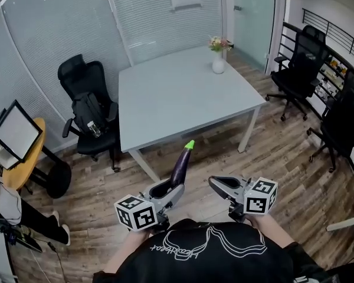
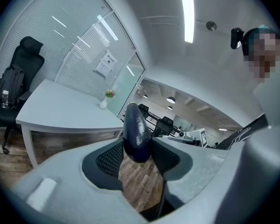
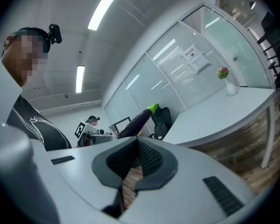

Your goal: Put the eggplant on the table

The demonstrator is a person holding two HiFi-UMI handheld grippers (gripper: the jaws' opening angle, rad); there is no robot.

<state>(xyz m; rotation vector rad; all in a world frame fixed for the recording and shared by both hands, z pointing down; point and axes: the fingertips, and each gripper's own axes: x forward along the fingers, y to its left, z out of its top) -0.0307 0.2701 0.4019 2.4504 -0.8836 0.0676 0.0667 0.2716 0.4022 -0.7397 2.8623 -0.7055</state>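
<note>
A dark purple eggplant (image 1: 180, 165) with a green stem stands tilted in my left gripper (image 1: 168, 189), which is shut on its lower end. Its stem points up and toward the near edge of the grey table (image 1: 183, 93). It hangs over the wooden floor, short of the table. In the left gripper view the eggplant (image 2: 136, 132) fills the gap between the two pads. My right gripper (image 1: 215, 183) is beside it on the right, shut and holding nothing. In the right gripper view the eggplant (image 3: 136, 120) shows past the closed jaw tips, and the table (image 3: 214, 118) lies beyond.
A white vase with flowers (image 1: 218, 61) stands at the table's far right corner. A black office chair with a backpack (image 1: 88, 108) is left of the table. More black chairs (image 1: 298, 69) stand to the right. A monitor (image 1: 15, 133) sits on a yellow round table at far left.
</note>
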